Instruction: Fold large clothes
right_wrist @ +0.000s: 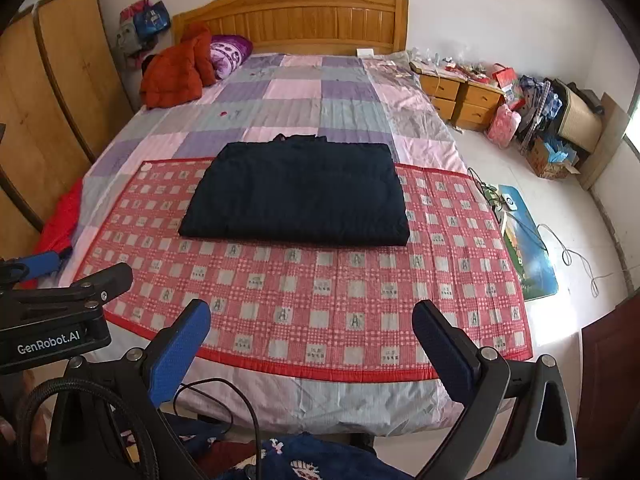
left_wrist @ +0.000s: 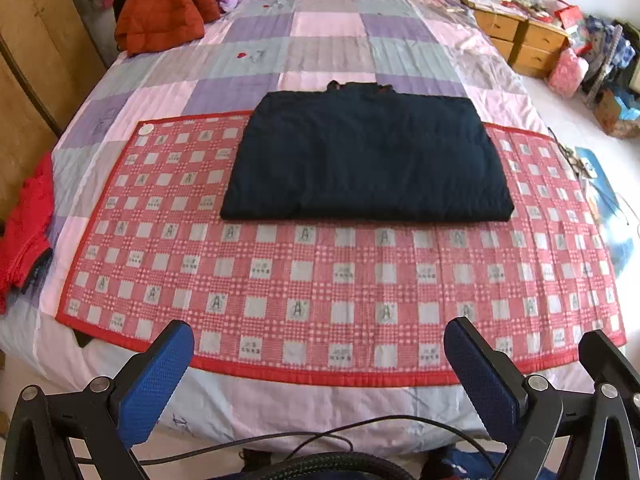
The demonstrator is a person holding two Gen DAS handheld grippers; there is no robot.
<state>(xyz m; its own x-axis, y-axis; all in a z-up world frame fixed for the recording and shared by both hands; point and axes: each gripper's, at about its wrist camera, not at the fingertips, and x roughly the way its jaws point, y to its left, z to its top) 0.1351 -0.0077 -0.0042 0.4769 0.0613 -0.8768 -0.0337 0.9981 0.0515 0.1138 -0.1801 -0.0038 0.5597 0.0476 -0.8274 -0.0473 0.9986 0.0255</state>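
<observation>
Blue-padded fingers frame both views at the bottom edge: left claw [left_wrist: 318,344] spread wide, nothing between the pads; right claw [right_wrist: 312,326] likewise released, empty. Both hang off the foot of the bed [right_wrist: 320,404], well apart from the cloth. Cables [left_wrist: 280,438] trail below the claws. Next out, red checked mat [left_wrist: 340,280] lies flat across the quilt [left_wrist: 328,24]. On its far half sits the dark navy garment [left_wrist: 366,156], folded to a tidy rectangle, collar end pointing to the headboard [right_wrist: 292,16], top edge lapping past the mat onto the quilt. Looks like the fold is done or close to it. Further back, orange jacket [right_wrist: 172,72] heaped by the pillow [right_wrist: 228,54]; red cloth [left_wrist: 26,224] hangs off the bed's left side. Risks: fabric looks thick and padded, so a one-layer pinch could drag the top layer and undo the stack; uneven lift from the two claws would skew the edges; loose cables could snag on a forward reach; wrong pick if the next item is the orange jacket, far off.
</observation>
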